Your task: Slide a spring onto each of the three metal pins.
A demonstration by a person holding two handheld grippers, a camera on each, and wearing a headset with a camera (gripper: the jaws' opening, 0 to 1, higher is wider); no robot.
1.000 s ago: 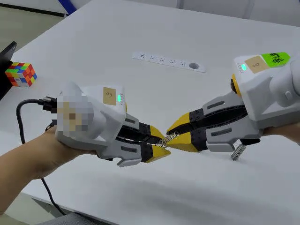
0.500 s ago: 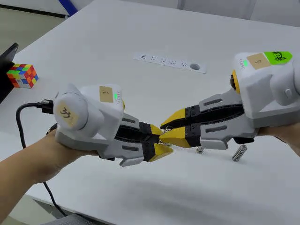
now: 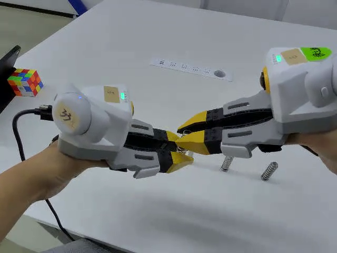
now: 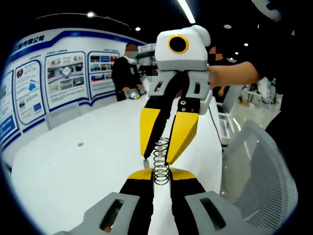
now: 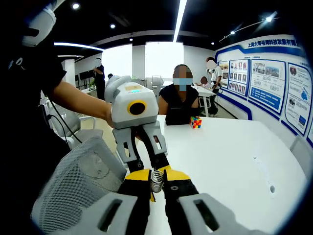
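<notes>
Left tongs (image 3: 176, 151) and right tongs (image 3: 182, 135) have drawn together, both pinching the spring (image 4: 160, 164).

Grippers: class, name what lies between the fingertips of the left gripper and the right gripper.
A coil spring bridges the gap from left gripper to right gripper, clearest in the left gripper view.

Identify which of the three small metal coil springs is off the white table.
The small metal coil spring held between left gripper and right gripper; the other two springs rest on the white table.
</notes>
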